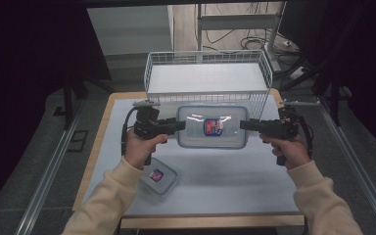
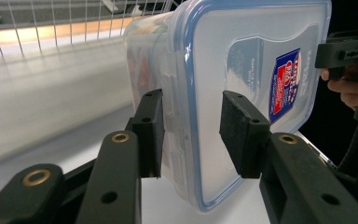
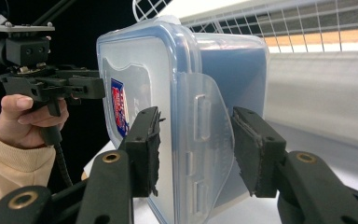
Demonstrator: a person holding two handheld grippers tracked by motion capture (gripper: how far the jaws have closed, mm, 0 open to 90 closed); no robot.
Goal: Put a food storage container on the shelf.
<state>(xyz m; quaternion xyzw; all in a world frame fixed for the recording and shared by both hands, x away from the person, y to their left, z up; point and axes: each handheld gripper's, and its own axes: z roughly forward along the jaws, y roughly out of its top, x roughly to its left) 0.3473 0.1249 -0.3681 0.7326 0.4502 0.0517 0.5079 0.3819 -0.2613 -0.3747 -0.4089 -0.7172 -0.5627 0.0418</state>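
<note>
Table (image 1: 254, 191) with small container (image 1: 157, 176), wire basket (image 1: 208, 73)

Clear rectangular plastic box with blue-rimmed lid (image 2: 242, 70): lower corner cut off at 6 o'clock in the right tool view; label print too small to read. Small clear lidded container (image 1: 157, 176): its 9 o'clock edge hidden under the cream sleeve (image 1: 112, 196).

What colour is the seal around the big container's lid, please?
Blue, on the big container; clearest in the left gripper view.
</note>
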